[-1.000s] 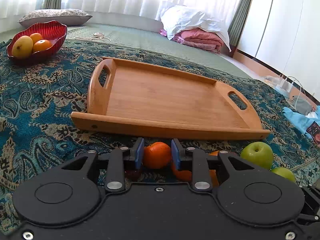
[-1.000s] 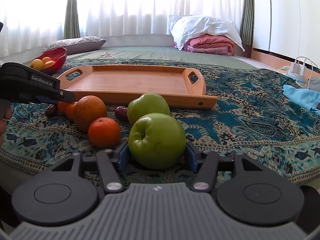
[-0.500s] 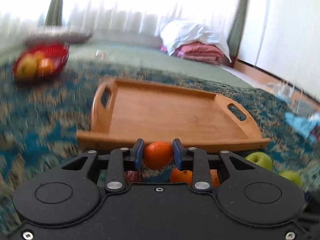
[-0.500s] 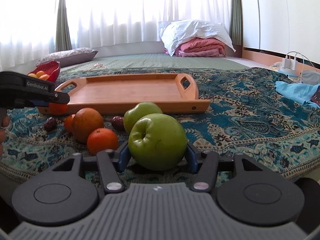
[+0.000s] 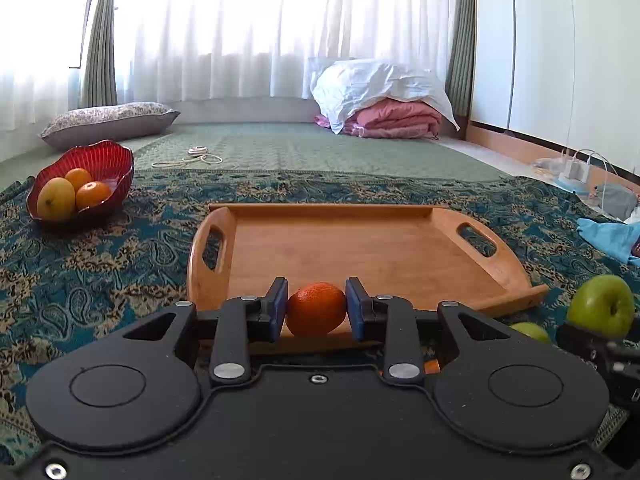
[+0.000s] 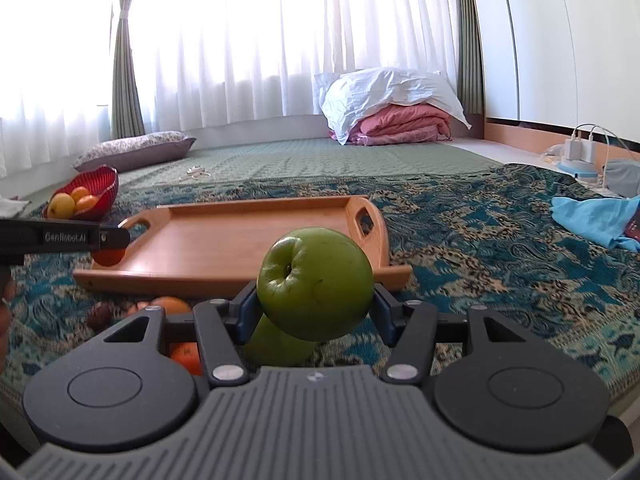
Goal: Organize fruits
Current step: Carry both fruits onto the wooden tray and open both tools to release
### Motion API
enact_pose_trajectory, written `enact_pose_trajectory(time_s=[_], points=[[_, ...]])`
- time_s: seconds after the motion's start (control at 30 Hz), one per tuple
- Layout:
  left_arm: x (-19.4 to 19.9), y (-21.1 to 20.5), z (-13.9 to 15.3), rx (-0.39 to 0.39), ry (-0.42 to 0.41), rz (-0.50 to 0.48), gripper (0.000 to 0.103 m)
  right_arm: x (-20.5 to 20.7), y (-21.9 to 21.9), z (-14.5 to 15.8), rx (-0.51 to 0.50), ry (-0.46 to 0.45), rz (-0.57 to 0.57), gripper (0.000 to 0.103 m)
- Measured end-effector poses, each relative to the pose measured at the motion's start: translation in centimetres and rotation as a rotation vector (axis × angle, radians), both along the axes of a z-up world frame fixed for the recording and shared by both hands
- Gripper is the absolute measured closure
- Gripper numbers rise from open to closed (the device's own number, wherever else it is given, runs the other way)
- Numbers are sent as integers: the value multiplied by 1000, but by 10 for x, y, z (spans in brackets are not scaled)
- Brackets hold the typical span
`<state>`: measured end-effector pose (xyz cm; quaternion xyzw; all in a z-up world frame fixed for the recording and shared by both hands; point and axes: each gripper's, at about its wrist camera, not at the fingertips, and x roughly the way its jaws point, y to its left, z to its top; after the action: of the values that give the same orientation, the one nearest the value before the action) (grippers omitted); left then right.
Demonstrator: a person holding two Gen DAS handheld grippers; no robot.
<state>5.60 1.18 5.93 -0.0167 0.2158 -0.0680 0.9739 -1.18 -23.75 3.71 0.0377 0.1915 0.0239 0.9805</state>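
Left gripper (image 5: 316,309) clamped on small orange (image 5: 316,309), low centre. Right gripper (image 6: 314,304) gripping green apple (image 6: 315,283); second apple (image 6: 276,346) beneath, right view only. Wooden tray (image 5: 360,256) beyond. Red bowl (image 5: 116,162) upper left.

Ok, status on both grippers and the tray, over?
Left gripper shut on orange. Right gripper shut on apple, lifted off the cloth. Tray bare, nothing blocking it.
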Motion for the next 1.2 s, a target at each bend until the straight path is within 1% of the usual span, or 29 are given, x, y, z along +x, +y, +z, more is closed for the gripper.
enact_pose_trajectory(time_s=[0.2, 0.27, 0.4, 0.53, 0.63, 0.97, 1.2], points=[[30, 10, 5, -42, 53, 23, 74, 43, -17, 16, 124, 50, 55, 42], [40, 13, 4, -51, 67, 35, 74, 59, -21, 19, 149, 70, 78, 42], [60, 19, 2, -72, 101, 55, 74, 91, -20, 20, 114, 102, 86, 42], [81, 24, -5, -73, 141, 70, 74, 118, -24, 13, 135, 167, 101, 42], [92, 28, -12, -82, 170, 81, 74, 133, -25, 7, 131, 210, 105, 42], [109, 29, -30, -52, 213, 95, 74, 164, -18, -10, 104, 303, 123, 42], [108, 25, -31, -24, 198, 85, 74, 170, -14, -18, 98, 336, 121, 42]])
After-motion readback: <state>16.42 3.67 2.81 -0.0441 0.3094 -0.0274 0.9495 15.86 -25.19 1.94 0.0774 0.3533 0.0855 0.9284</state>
